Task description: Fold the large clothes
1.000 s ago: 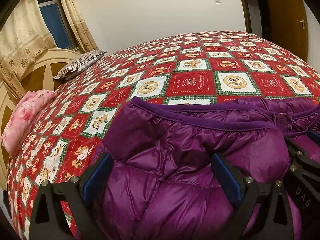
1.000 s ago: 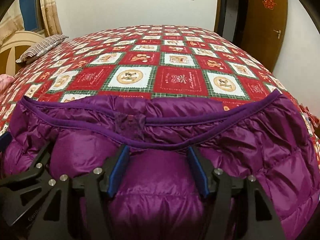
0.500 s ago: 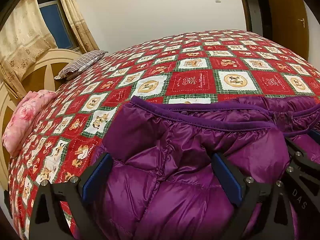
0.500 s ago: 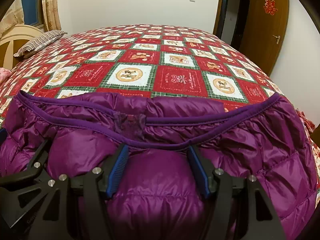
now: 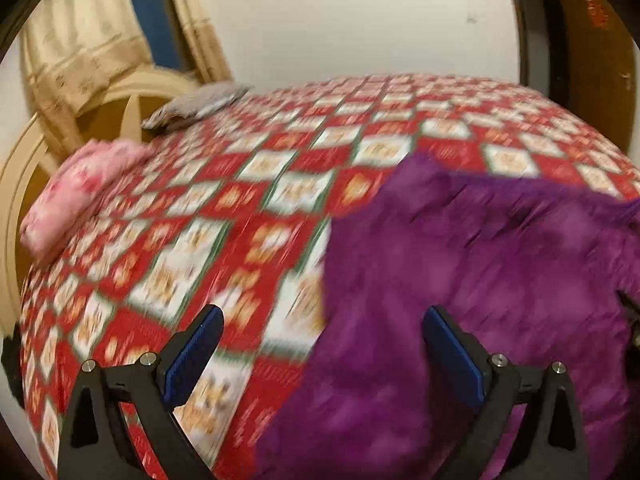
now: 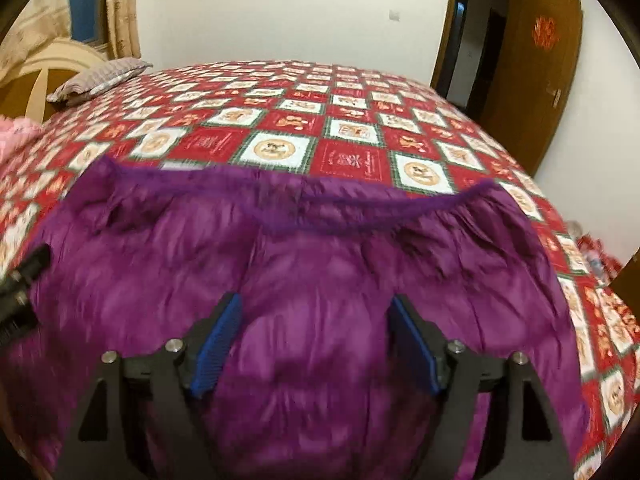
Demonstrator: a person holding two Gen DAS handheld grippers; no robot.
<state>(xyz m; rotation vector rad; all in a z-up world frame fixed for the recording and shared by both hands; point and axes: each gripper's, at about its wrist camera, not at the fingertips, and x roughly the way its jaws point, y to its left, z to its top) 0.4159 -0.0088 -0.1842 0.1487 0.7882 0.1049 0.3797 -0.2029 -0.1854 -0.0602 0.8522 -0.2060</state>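
A purple puffer jacket [image 6: 320, 248] lies spread on the bed, its dark-trimmed hem toward the far side. In the left wrist view only its left part [image 5: 480, 264] shows, and the picture is blurred. My left gripper [image 5: 324, 320] is open wide above the jacket's left edge: one blue pad [image 5: 192, 352] is over the bedspread, the other over purple fabric. My right gripper [image 6: 316, 304] hovers over the jacket's middle with its jaws opening. Fabric lies below and between the pads [image 6: 218, 344], which do not press on it. The left gripper's black tip [image 6: 20, 292] shows at the right wrist view's left edge.
The bed carries a red, green and white patchwork bedspread [image 6: 344, 128]. A pink folded cloth [image 5: 76, 192] and a striped pillow [image 6: 96, 80] lie near the cream headboard [image 5: 24, 184]. A brown door [image 6: 540, 64] stands open at the far right. The bed's right edge [image 6: 600, 320] is close.
The left gripper has swung left, so bedspread now shows between its fingers instead of jacket. The right gripper's jaws have widened and drawn back off the bulge they enclosed. Both views are motion-blurred.
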